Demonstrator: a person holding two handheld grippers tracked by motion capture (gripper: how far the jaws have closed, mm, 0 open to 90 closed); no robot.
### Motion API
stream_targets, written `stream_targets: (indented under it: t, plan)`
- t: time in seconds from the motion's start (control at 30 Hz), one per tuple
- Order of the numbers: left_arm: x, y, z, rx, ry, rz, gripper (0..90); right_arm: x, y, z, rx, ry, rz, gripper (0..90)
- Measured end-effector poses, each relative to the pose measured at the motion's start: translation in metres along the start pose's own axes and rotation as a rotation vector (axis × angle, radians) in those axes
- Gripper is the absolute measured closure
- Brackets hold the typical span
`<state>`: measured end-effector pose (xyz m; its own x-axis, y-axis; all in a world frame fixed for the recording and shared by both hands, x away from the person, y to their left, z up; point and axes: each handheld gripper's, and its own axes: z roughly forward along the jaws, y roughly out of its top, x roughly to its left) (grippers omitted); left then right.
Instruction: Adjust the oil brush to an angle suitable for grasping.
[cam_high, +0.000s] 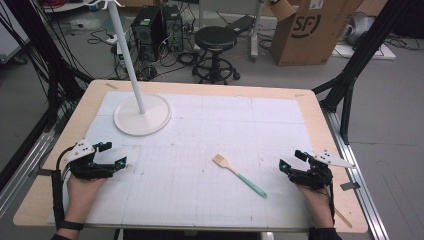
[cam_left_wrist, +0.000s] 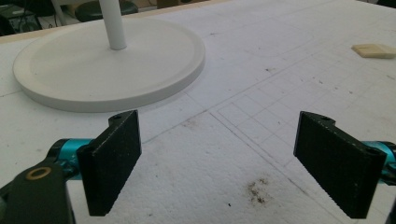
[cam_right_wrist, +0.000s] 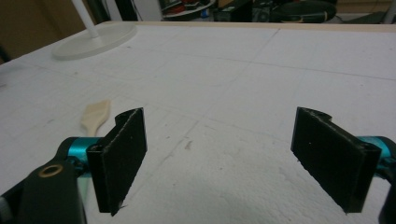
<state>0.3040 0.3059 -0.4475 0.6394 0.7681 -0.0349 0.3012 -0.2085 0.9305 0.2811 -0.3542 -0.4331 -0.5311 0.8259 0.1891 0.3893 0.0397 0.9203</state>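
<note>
On the mat, brush (cam_high: 239, 174) left of the wide-open right claw (cam_high: 288, 165), apart.

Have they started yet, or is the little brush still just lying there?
Nothing looks done yet. The brush lies untouched on the white mat, apart from the stand. In hand: nothing; the left gripper and right gripper rest open and empty near the edges. Picking up anything is still left.

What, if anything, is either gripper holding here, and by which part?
Nothing is held. The left gripper and right gripper are both open and empty; the cream-headed spatula with a green handle lies untouched on the white foam mat.
</note>
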Motion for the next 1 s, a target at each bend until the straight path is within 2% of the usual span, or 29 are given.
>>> stream_targets:
  t: [0.1,0.27,0.37,0.4,0.67,0.7,1.0]
  plan:
    - [-0.001,0.0,0.0,0.003,0.002,0.003,15.6,0.003,0.002,0.002,0.003,0.011,-0.006,18.9]
    - [-0.001,0.0,0.001,0.004,0.001,0.005,15.6,0.012,0.004,0.01,0.026,0.065,-0.029,25.1]
    - [-0.001,0.0,0.001,0.005,0.005,0.008,15.6,0.016,0.004,0.014,0.037,0.08,-0.037,26.7]
    - [-0.001,0.0,0.001,0.004,0.005,0.006,15.7,0.02,0.004,0.017,0.05,0.101,-0.041,29.0]
    - [-0.002,0.0,0.001,0.009,0.006,0.014,15.8,0.039,0.004,0.031,0.093,0.159,-0.06,32.9]
    - [-0.002,0.0,0.001,0.009,0.006,0.013,15.8,0.044,0.004,0.036,0.104,0.174,-0.077,33.6]
    - [-0.003,0.0,0.002,0.013,0.009,0.022,15.9,0.067,0.001,0.053,0.173,0.203,-0.106,37.4]
